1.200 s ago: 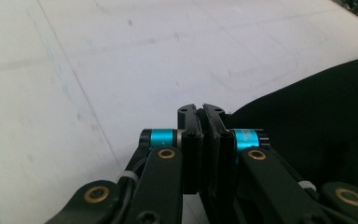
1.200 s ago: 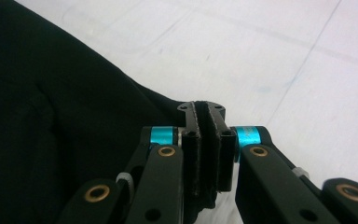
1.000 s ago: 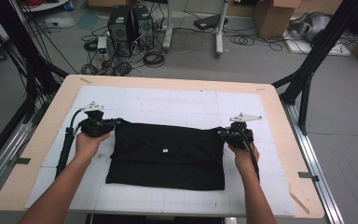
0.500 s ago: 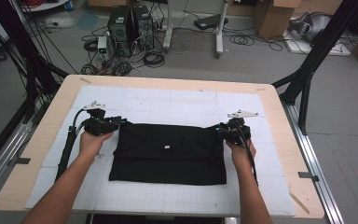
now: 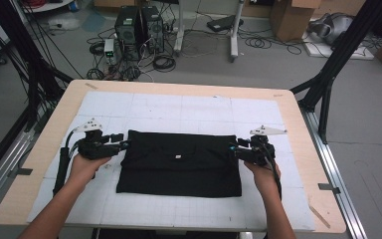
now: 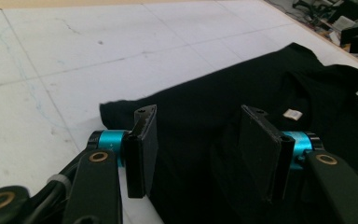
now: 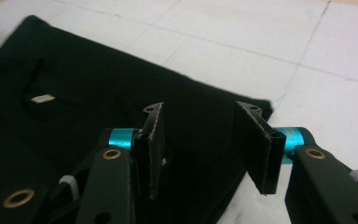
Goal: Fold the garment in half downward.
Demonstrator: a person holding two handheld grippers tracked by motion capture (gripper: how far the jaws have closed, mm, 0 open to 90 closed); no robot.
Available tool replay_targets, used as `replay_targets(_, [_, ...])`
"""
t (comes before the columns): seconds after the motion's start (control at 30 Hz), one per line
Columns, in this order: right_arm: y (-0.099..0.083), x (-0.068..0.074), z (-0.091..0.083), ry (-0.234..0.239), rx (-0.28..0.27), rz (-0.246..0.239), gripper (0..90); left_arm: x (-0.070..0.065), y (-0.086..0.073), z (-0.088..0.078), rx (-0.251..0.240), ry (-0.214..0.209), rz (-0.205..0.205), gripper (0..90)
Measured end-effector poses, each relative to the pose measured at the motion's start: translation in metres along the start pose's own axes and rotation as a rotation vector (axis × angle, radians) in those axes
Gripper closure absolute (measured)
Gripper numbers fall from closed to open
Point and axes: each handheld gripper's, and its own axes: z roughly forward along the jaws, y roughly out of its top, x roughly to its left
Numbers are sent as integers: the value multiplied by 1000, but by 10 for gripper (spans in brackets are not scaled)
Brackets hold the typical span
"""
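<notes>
A black shirt [image 5: 179,167] lies folded flat in the middle of the white mat, a small white label [image 5: 177,157] near its far edge. My left gripper [image 5: 123,145] sits at its far left corner and my right gripper [image 5: 233,148] at its far right corner. In the left gripper view the left gripper [image 6: 198,112] hangs open over the shirt [image 6: 205,98]. In the right gripper view the right gripper [image 7: 200,107] stands open above the shirt's corner [image 7: 205,100]. Both pairs of jaws have just been opening, and no cloth is pinched between them.
The white gridded mat [image 5: 179,107] covers a wooden table [image 5: 45,134] with bare margins on both sides. Black frame posts [image 5: 328,74] stand at the table's corners. Computer towers [image 5: 137,27], cables and cardboard boxes [image 5: 291,17] sit on the floor beyond.
Both grippers went from shut on the shirt's far corners to open, letting the cloth go. The left hand drew back a little toward the table's near left side.
</notes>
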Motion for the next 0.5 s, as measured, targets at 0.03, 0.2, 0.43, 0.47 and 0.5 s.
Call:
replay_targets(0.03, [-1, 3, -3, 12, 3, 1, 547, -1, -2, 0, 19, -2, 3, 476])
replay_targets(0.2, [0, 14, -1, 33, 16, -12, 576, -11, -13, 3, 57, -11, 5, 472])
replay_targets(0.43, [0, 20, 23, -5, 141, -40, 615, -10, -31, 11, 101, 7, -16, 591])
replay_targets(0.47, [-2, 19, 25, -18, 158, -36, 625, -11, -33, 12, 114, 5, -5, 632])
replay_targets(0.5, [-3, 18, 26, -22, 172, -24, 667, -12, -35, 14, 121, 3, 4, 684])
